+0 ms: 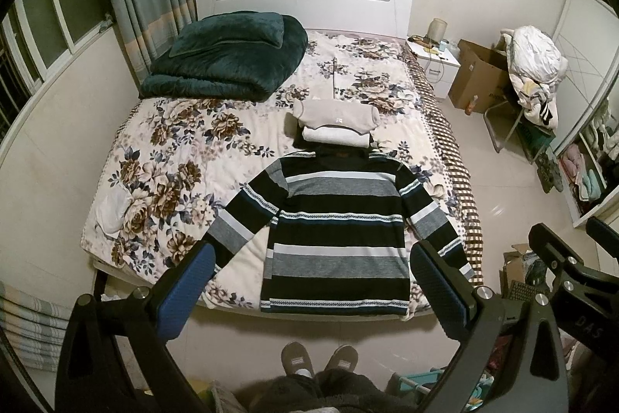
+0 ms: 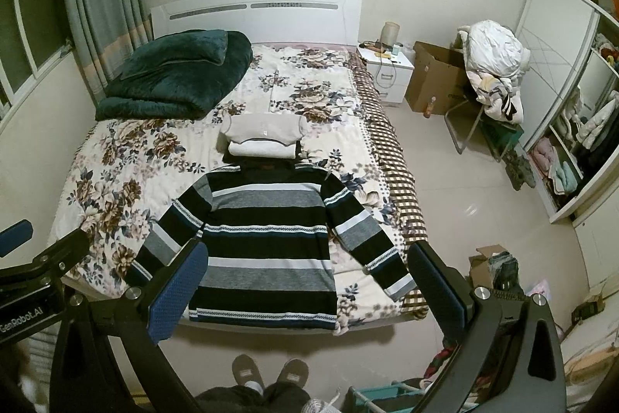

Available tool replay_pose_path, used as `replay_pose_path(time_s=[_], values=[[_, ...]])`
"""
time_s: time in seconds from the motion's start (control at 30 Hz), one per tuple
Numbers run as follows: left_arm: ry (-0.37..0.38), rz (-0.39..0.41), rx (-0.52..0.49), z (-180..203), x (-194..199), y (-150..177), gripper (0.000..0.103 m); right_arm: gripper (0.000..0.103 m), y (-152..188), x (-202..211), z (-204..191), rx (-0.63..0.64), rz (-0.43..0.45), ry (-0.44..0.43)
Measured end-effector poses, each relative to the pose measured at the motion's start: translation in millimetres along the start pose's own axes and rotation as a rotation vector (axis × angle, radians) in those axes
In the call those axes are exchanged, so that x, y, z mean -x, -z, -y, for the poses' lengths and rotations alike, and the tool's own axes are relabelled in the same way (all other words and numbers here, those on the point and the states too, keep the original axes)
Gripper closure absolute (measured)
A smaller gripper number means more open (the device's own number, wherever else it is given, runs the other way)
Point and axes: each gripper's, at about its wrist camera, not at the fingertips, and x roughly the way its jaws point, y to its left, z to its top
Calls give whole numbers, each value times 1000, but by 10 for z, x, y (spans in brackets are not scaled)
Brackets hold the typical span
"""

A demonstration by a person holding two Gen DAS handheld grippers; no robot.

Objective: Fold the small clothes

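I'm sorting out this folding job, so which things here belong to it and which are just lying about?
Job:
striped sweater, spread flat on the bed
stack of folded clothes beyond its collar
left hand-held gripper and right hand-held gripper, both open, holding nothing

Lying about:
green quilt
nightstand
cardboard box
chair heaped with laundry

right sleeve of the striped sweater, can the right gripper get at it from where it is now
Probably yes. The right gripper is open and holds nothing, and the right sleeve lies flat and uncovered on the bed. Nothing sits between them; the folded clothes lie beyond the collar.
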Motion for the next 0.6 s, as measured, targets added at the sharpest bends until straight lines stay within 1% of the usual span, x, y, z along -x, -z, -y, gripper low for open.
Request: replay_pose_path(time_s=[0.07,0.4,0.6], values=[[-1,0,-3,12,-19,38,0,0,-3,-1,0,-1,0,0],[0,0,-3,2,-9,19,0,0,-33,-2,-20,-3,0,-1],[0,4,-5,6,-9,28,0,0,-19,-87,15,-7,-2,-4]])
